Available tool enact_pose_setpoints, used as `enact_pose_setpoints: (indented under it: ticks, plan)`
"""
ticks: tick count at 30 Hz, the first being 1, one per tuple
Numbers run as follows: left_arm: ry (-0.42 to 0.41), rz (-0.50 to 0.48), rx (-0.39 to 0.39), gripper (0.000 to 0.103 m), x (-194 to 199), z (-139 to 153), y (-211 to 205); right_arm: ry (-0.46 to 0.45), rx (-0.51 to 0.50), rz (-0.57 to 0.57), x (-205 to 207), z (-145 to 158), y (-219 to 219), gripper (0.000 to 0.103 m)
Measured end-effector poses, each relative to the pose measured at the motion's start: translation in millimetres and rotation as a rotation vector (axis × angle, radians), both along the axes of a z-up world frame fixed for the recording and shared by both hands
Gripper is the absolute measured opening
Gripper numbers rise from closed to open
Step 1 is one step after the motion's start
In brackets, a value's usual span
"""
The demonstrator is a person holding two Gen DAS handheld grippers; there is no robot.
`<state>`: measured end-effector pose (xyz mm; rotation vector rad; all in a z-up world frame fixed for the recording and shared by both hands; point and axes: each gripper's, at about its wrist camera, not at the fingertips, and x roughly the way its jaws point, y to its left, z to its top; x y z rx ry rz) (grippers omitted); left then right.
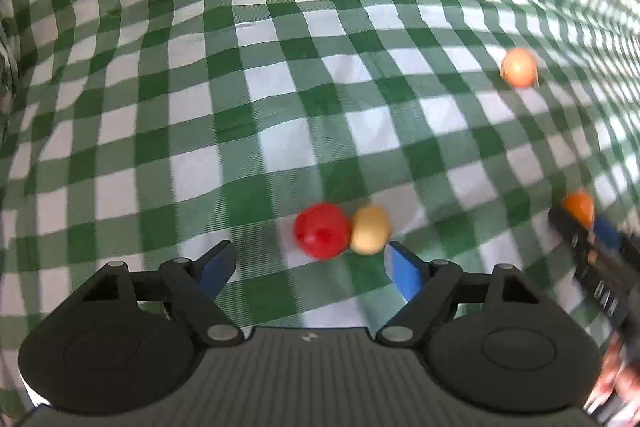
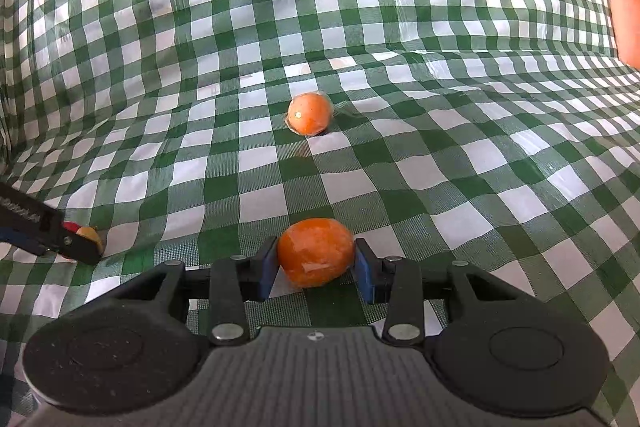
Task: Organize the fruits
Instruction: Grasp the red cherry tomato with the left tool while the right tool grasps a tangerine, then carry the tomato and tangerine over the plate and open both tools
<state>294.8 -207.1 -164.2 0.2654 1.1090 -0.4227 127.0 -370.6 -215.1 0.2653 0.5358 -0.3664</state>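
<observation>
Left hand-held gripper (image 1: 310, 269), jaws apart, hangs just near of the touching red fruit (image 1: 321, 230) and yellow fruit (image 1: 370, 230). Right hand-held gripper (image 2: 316, 269), clamped on an orange fruit (image 2: 315, 251), lies well right.

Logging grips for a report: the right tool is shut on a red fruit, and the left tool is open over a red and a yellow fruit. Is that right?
Not quite. The fruit clamped in the right tool is orange, not red, as the right wrist view shows. The rest holds: the left tool is open over the red fruit and yellow fruit.
</observation>
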Motion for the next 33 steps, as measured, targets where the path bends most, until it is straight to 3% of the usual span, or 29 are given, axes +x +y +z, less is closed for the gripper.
enact_pose_setpoints:
  ticks: [3, 8, 11, 14, 15, 16, 21, 25, 29, 33]
  plan:
    - [-0.003, -0.047, 0.031, 0.086, 2.1, -0.4, 5.6, -0.004, 0.002, -0.001, 2.9, 2.1, -1.5, 0.042]
    - [-0.030, -0.023, 0.058, 0.085, 12.8, -6.6, 1.8, -0.008, -0.014, 0.004, -0.6, 2.7, 1.8, 0.042]
    - [-0.052, -0.046, 0.059, 0.076, 10.9, -5.8, -6.7, -0.011, -0.017, 0.010, -1.3, 3.3, 1.5, 0.042]
    - [-0.073, -0.072, 0.064, 0.062, 6.5, -4.8, -14.2, -0.013, -0.024, 0.014, -0.9, 3.7, 2.2, 0.042]
    - [-0.074, -0.080, 0.058, 0.051, 5.3, -4.2, -15.5, -0.013, -0.027, 0.015, -0.4, 3.8, 2.1, 0.042]
    - [-0.073, -0.090, 0.051, 0.032, 3.2, -3.0, -17.2, -0.014, -0.028, 0.017, 0.0, 4.3, 1.8, 0.042]
    - [-0.068, -0.068, 0.055, 0.032, -5.2, 3.3, -16.9, -0.015, -0.032, 0.018, 1.8, 5.6, -0.2, 0.042]
    - [-0.081, -0.032, 0.030, 0.032, -22.8, 24.8, -5.8, -0.020, -0.049, -0.012, 0.3, 10.8, -1.6, 0.041]
    - [-0.096, 0.022, -0.012, 0.032, -60.2, 57.8, 18.1, -0.039, -0.030, -0.019, -10.3, 34.7, 8.2, 0.041]
    - [-0.109, 0.077, -0.042, 0.032, -108.2, 87.6, 53.1, -0.072, -0.013, 0.074, -37.5, 68.8, 38.5, 0.041]
